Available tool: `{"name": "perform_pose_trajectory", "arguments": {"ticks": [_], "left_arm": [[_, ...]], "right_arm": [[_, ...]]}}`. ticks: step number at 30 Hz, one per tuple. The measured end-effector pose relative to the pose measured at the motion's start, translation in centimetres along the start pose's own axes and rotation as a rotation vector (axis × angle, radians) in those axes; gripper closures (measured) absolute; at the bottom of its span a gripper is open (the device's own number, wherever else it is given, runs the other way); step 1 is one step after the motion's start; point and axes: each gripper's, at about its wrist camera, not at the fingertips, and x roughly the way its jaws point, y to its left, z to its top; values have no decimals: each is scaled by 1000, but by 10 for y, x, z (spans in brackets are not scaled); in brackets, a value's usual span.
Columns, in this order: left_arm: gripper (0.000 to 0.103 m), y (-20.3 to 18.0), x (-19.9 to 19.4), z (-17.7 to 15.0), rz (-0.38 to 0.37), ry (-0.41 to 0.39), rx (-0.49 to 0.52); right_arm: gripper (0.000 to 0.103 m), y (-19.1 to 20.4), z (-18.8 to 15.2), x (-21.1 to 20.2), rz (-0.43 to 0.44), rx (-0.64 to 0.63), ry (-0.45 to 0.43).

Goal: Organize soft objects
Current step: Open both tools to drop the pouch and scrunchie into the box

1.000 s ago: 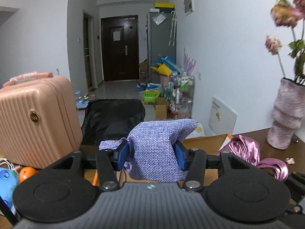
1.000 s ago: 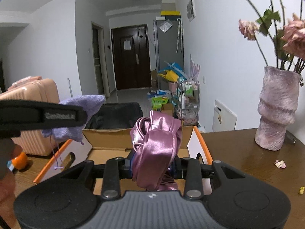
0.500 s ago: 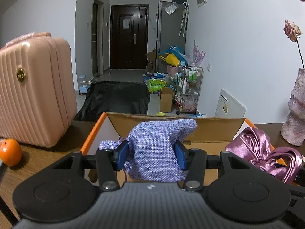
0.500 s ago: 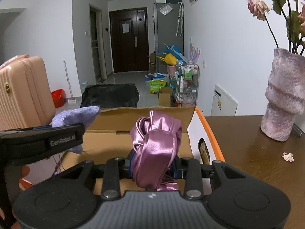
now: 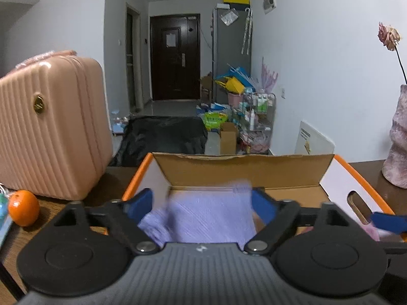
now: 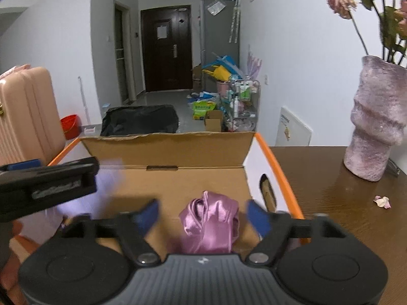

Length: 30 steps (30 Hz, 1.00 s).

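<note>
Both tongs releasing soft items over the open cardboard box.

On the worktop (image 5: 112, 180), a pink suitcase (image 5: 51, 124) and an orange (image 5: 23, 208) are standing left of the cardboard box (image 5: 244, 170). The left tongs (image 5: 202, 204) are opening, pads clear of the blurred purple cloth bag (image 5: 203, 218) lying between them over the box. The right tongs (image 6: 202, 214) are opening too, pads clear of the pink satin cloth (image 6: 211, 225) sitting between them inside the box. A pink vase (image 6: 376, 122) is standing at far right.

Lived-in home: front door (image 5: 175, 57), suitcase (image 5: 51, 124), flower vase (image 6: 376, 119).
</note>
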Motion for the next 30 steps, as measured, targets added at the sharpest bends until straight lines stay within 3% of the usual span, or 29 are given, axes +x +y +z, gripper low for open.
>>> {"name": "perform_pose_trajectory", "arguments": {"ticks": [1,5,18,25,30], "left_arm": [[0,0,-3,0,9,-11,2],[0,1,-10,-1,39,-39,7],[0,9,-21,-2,79,-54,6],[0,15,-34,-1,77,-65,18],[0,25,-52,6,33,-81,-12]], "right_arm": [[8,-2,0,-1,-5,9,-6],[0,-8,1,-3,-15,41,-12],[0,-6,1,-18,-24,32,-44],[0,-1,0,-38,-27,0,-78],[0,2,0,-58,-2,-15,-103]]}}
